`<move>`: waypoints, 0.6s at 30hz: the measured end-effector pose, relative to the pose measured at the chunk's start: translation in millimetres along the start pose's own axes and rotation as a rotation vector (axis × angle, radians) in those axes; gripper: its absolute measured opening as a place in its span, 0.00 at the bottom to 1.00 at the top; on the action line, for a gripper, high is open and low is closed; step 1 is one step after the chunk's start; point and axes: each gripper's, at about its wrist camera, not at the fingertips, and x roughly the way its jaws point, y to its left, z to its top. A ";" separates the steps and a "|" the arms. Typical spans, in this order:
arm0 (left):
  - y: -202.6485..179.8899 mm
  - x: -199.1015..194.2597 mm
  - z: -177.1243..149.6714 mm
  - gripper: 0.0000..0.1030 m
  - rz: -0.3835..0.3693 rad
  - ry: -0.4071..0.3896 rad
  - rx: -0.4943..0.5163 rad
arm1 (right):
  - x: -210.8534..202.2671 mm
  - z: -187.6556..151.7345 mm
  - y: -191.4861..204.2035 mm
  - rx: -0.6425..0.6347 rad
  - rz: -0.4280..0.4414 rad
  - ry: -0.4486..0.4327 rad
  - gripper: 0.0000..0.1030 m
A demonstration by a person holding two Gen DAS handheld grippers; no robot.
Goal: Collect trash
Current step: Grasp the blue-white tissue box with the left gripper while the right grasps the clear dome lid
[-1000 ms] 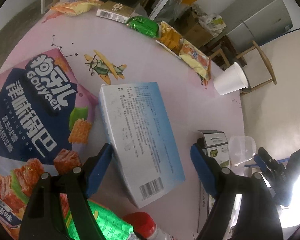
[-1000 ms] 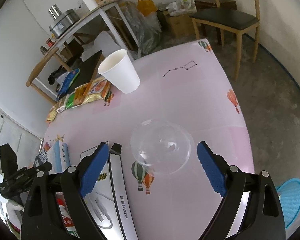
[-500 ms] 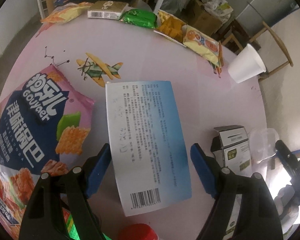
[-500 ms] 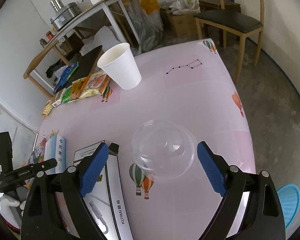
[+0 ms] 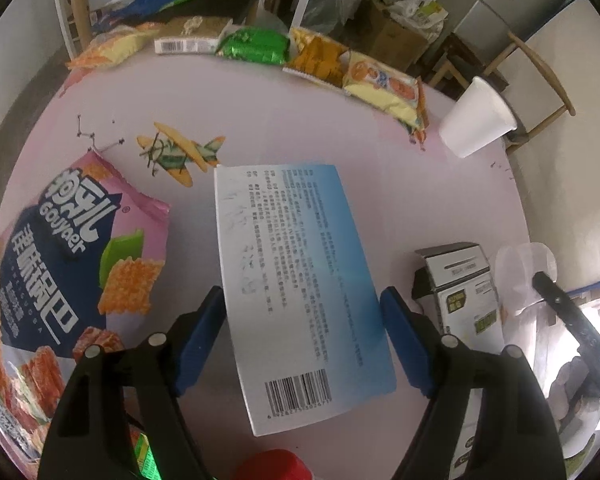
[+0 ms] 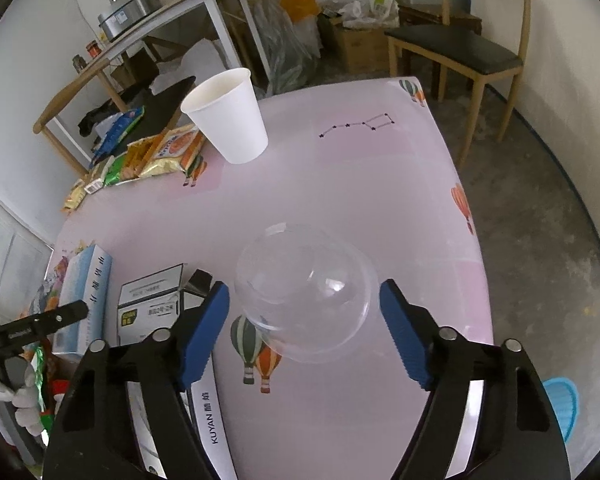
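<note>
The blue-and-white box (image 5: 300, 288) lies flat on the pink counter (image 5: 260, 120), its barcode end nearest me, and my left gripper (image 5: 302, 320) straddles it with both blue pads spread, one just beside each long edge and neither clearly pressing. The box sits skewed between the pads, so if I close now I expect it to twist or squirt toward the far side instead of seating squarely. It is thin card; a hard squeeze could also buckle it.

On my other side the clear plastic dome lid (image 6: 306, 292) rests on the counter between the spread pads of my right gripper (image 6: 304, 316), which holds nothing. That lid looks light, slick and springy. I judge it likely to pop out or crumple if the pads meet its curved wall off centre.

Around these, the small white carton (image 6: 150, 300) sits just left of the lid, close enough for my pad to nudge. The snack bag (image 5: 60, 280) lies left of the box, and the paper cup (image 6: 226, 116) stands well away at the far side.
</note>
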 end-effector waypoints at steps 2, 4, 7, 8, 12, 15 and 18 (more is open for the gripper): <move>-1.3 -4.5 0.1 0.74 0.000 -0.015 0.008 | 0.2 0.2 -0.6 0.003 0.000 -0.003 0.62; -3.1 -11.7 -0.2 0.74 -0.002 -0.040 0.019 | -0.9 0.2 -0.7 0.007 -0.001 -0.007 0.59; -5.4 -21.9 -1.0 0.74 -0.015 -0.074 0.024 | -2.1 0.0 -1.4 0.012 -0.001 -0.011 0.58; -6.4 -25.1 -0.9 0.74 -0.020 -0.086 0.026 | -2.3 -0.3 -1.6 0.011 -0.001 -0.011 0.58; -9.6 -36.3 -4.2 0.73 -0.037 -0.123 0.032 | -5.2 -1.4 -3.6 0.017 -0.008 -0.027 0.57; -12.6 -46.8 -5.1 0.73 -0.045 -0.157 0.041 | -9.3 -1.7 -4.3 0.021 -0.009 -0.041 0.57; -13.2 -56.9 -3.0 0.48 -0.070 -0.171 0.032 | -15.0 -2.2 -4.0 0.022 -0.008 -0.051 0.56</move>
